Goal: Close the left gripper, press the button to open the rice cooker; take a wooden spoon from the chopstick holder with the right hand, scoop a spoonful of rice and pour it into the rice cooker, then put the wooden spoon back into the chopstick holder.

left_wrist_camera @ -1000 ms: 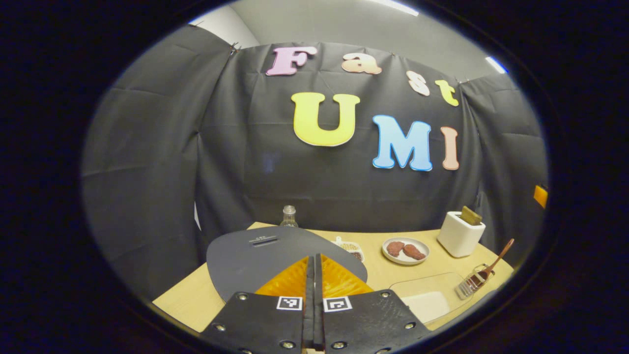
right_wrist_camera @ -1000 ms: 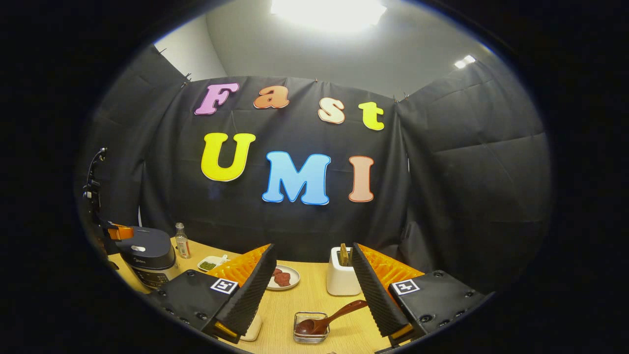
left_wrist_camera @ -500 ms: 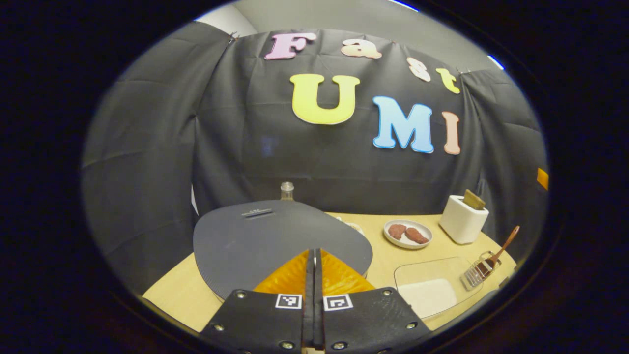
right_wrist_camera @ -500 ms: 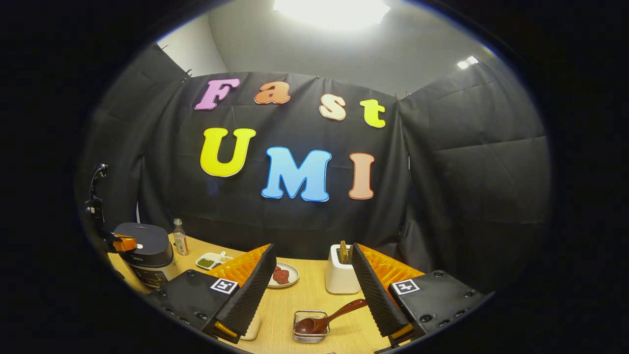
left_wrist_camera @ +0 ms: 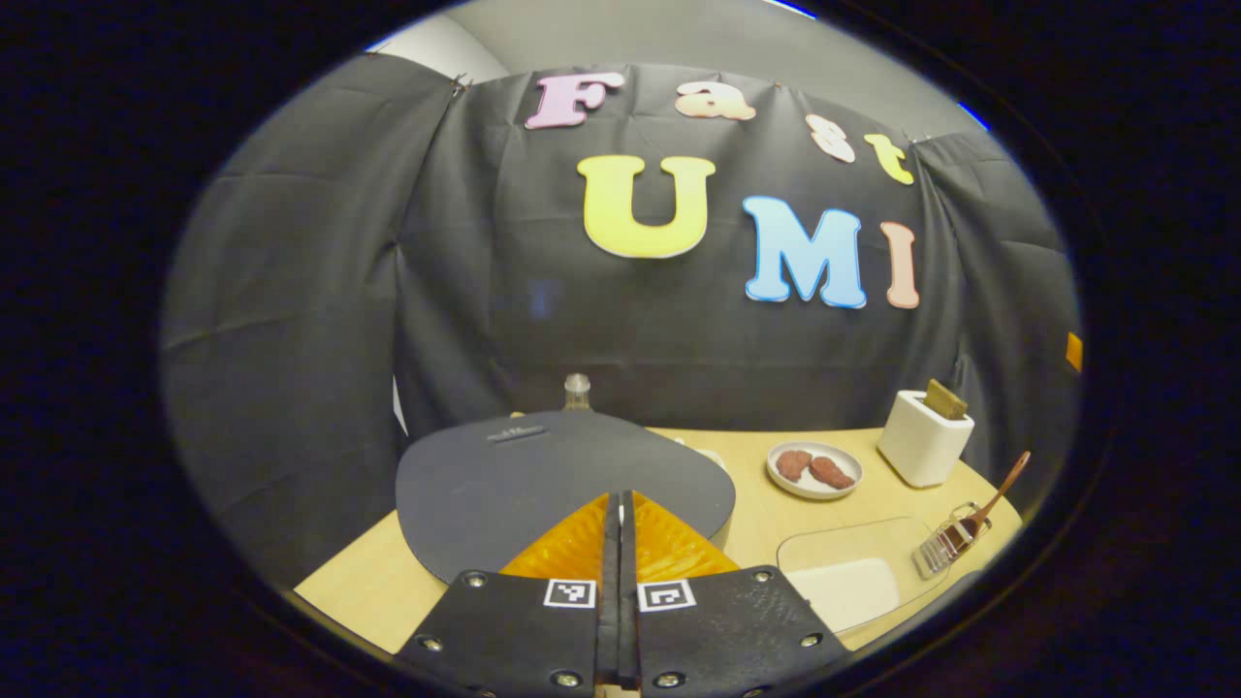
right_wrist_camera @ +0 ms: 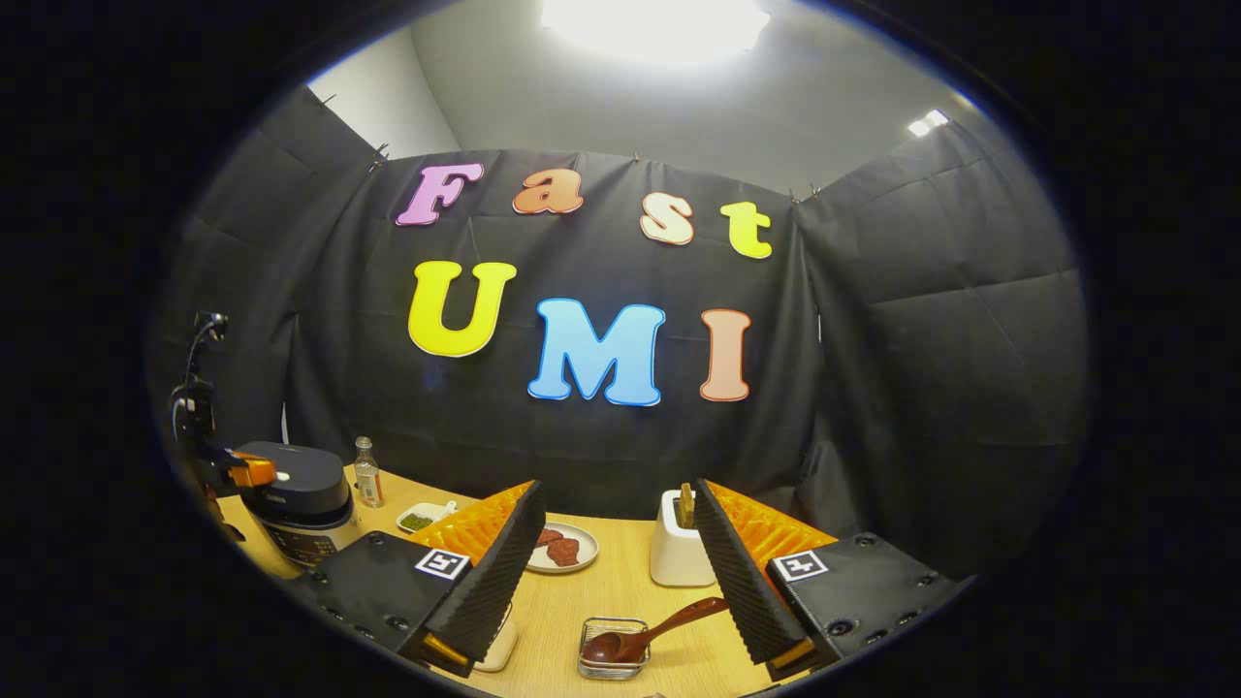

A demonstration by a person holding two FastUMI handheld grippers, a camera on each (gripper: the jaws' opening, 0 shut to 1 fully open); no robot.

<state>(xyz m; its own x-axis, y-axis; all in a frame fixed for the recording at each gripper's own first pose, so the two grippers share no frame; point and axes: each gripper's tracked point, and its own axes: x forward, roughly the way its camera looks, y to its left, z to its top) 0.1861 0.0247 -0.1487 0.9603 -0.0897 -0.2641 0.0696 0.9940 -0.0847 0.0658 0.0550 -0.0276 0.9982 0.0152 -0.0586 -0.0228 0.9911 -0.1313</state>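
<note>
The dark grey rice cooker (left_wrist_camera: 543, 480) stands with its lid down right under my left gripper (left_wrist_camera: 620, 499), which is shut with nothing between its fingers. In the right gripper view the left gripper (right_wrist_camera: 242, 472) sits at the cooker (right_wrist_camera: 296, 499), its tip by a small white button on the lid. The wooden spoon (right_wrist_camera: 659, 628) leans in a wire chopstick holder (right_wrist_camera: 611, 651) just ahead of my right gripper (right_wrist_camera: 617, 490), which is open and holds nothing. A clear tray of white rice (left_wrist_camera: 848, 586) lies right of the cooker.
On the wooden table (right_wrist_camera: 611, 591) stand a white toaster (right_wrist_camera: 682, 553), a plate of meat (right_wrist_camera: 562, 548), a small bottle (right_wrist_camera: 366, 472) and a dish of green beans (right_wrist_camera: 419, 521). The black cloth wall closes the back and sides.
The left gripper came down onto the front of the cooker lid, then shifted slightly. The lid stays down. The right gripper has barely moved and stays open.
</note>
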